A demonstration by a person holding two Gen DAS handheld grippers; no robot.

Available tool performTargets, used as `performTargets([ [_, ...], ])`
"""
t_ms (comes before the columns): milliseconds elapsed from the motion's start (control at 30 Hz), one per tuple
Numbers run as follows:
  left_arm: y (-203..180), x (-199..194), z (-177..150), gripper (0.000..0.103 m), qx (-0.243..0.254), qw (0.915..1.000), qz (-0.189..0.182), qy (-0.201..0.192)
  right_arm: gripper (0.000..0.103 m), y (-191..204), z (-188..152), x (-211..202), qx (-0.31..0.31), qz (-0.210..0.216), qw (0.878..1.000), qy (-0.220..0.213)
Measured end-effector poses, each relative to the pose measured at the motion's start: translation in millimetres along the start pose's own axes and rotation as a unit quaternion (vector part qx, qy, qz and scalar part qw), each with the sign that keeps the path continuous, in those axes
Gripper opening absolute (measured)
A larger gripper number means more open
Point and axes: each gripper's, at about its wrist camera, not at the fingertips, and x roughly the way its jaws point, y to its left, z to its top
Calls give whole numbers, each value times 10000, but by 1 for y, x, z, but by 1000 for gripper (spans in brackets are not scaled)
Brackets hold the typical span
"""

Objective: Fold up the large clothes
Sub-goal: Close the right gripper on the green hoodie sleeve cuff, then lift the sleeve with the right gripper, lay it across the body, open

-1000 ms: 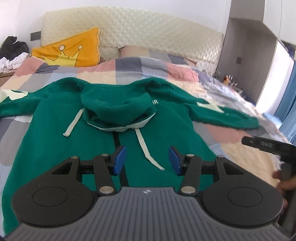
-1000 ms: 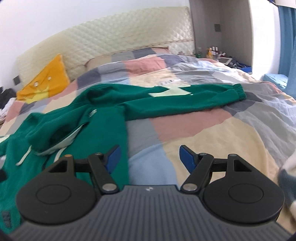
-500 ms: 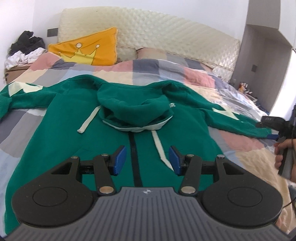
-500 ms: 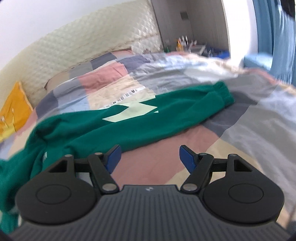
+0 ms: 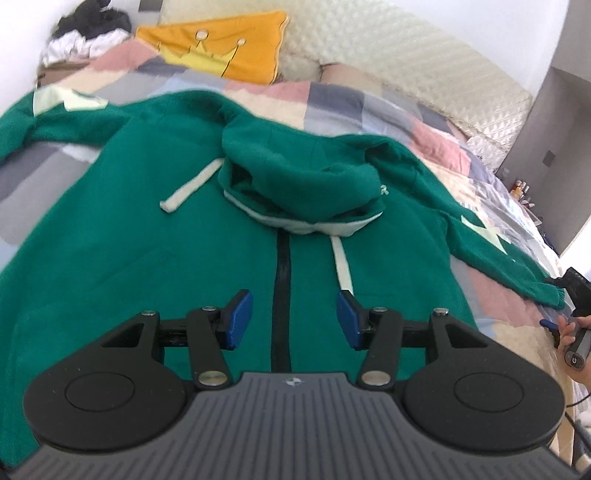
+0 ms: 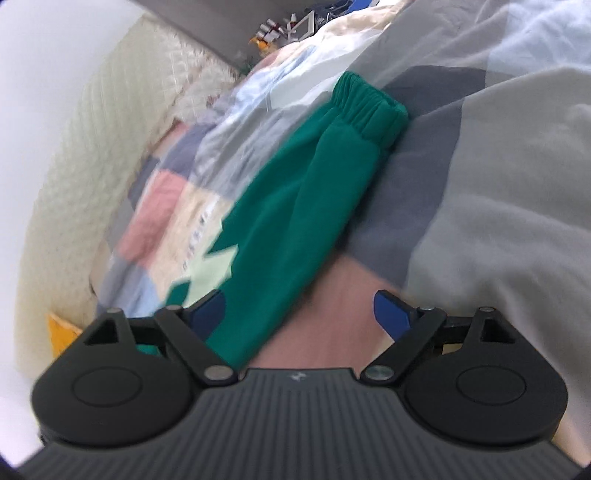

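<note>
A green zip hoodie [image 5: 155, 258] lies face up and spread out on the bed, hood folded onto its chest, white drawstrings loose. My left gripper [image 5: 293, 319] hovers open over the zip at mid-chest, nothing between its blue pads. The hoodie's right sleeve [image 6: 295, 206] with its ribbed cuff [image 6: 369, 107] runs across the right wrist view. My right gripper [image 6: 299, 314] hangs just above that sleeve, rolled sideways, its jaws opening wide and empty. In the left wrist view the right gripper [image 5: 576, 295] shows at the sleeve's cuff, held by a hand [image 5: 570, 332].
The bed has a patchwork quilt [image 5: 369, 107] and a quilted cream headboard [image 5: 406, 48]. An orange crown pillow [image 5: 221, 48] leans at the head. Dark and white clothes [image 5: 85, 33] pile at the far left. A shelf with bottles [image 6: 280, 26] stands beyond the bed.
My right gripper swept right along the sleeve toward the cuff, rolled sideways, dropped lower and spread its jaws. My left gripper moved lower and closer over the chest.
</note>
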Motion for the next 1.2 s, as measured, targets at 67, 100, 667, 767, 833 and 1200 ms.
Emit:
performTargets([
  [67,2,7,-1,57,-55,10000,27,59,89,-4,11,7,48,113,9999,-108],
  [100,2,10,-2,57,-59,9999,45,82,89,-5,17,10,33,143,9998,-149],
  [667,-9,70,15,57,303,9981,509,155,24,-14,87,83,-655,-342,9926,-967],
  [767,-6,78,19,57,196,9979,595,165,20,-2,99,88,-1384,-466,9846,-966],
  [833,-4,82,21,57,149,9977,629,182,19,4,101,85,-1950,-570,9735,-1049],
  [1200,-6,63,44,57,319,9959,849,-66,18,64,106,50,-2962,-504,9409,-1566],
])
